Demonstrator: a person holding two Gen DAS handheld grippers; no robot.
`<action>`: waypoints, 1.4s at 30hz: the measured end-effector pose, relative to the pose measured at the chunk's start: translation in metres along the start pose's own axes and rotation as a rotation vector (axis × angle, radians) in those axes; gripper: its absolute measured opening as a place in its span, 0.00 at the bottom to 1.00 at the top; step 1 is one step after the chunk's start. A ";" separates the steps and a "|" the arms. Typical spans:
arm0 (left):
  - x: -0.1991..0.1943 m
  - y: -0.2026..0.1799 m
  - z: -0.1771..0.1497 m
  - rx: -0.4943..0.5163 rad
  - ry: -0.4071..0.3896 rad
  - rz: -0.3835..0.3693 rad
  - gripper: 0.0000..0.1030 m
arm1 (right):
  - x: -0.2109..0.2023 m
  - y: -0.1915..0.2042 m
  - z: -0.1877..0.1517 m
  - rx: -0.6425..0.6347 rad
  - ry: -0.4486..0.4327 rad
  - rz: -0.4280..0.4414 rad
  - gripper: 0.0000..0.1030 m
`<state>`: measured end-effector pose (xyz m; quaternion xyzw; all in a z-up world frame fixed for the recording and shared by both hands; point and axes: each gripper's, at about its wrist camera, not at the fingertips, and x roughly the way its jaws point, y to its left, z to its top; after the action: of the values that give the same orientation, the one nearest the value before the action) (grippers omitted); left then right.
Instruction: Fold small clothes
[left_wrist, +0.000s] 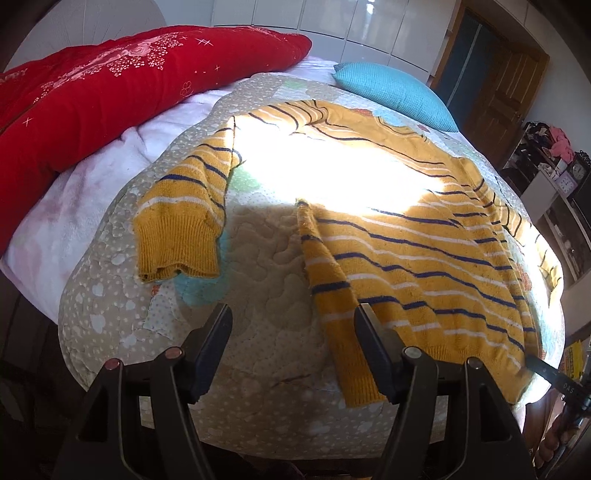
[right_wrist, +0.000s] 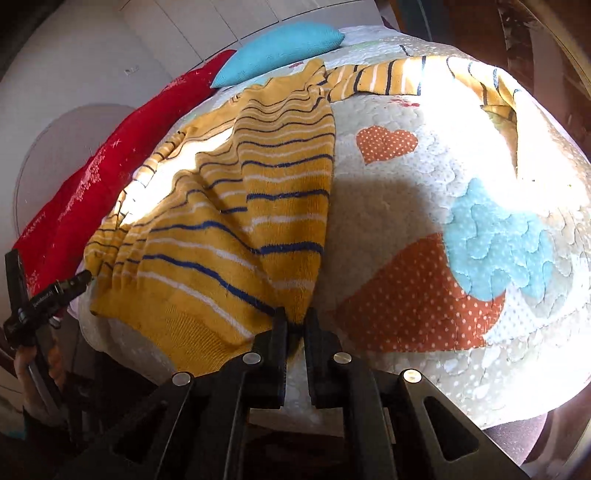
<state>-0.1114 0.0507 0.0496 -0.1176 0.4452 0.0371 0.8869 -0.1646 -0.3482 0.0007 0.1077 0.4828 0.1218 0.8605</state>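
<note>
A small mustard-yellow sweater (left_wrist: 424, 243) with navy and white stripes lies spread on a quilted bed cover (left_wrist: 258, 240). One sleeve (left_wrist: 184, 221) lies out to the left. My left gripper (left_wrist: 293, 314) is open, its right finger beside the sweater's lower left hem corner. In the right wrist view the sweater (right_wrist: 236, 221) is bunched, and my right gripper (right_wrist: 295, 314) is shut on its hem corner. The other sleeve (right_wrist: 388, 79) stretches away at the top.
A red blanket (left_wrist: 110, 88) and a turquoise pillow (left_wrist: 391, 92) lie at the far side of the bed. The quilt has orange heart (right_wrist: 386, 142) and blue patches (right_wrist: 495, 243). A wooden door and shelves stand to the right.
</note>
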 end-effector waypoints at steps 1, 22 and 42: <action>-0.001 0.004 0.002 -0.003 -0.009 0.013 0.65 | -0.002 0.000 0.000 -0.005 -0.008 0.005 0.20; 0.016 0.126 0.065 -0.180 -0.071 0.212 0.10 | -0.014 0.005 0.025 0.018 -0.109 -0.070 0.50; -0.041 0.127 0.058 -0.266 -0.139 0.175 0.60 | -0.063 -0.101 0.058 0.201 -0.320 -0.348 0.71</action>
<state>-0.1120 0.1891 0.0937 -0.1919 0.3823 0.1807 0.8856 -0.1359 -0.4671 0.0501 0.1261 0.3615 -0.0953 0.9189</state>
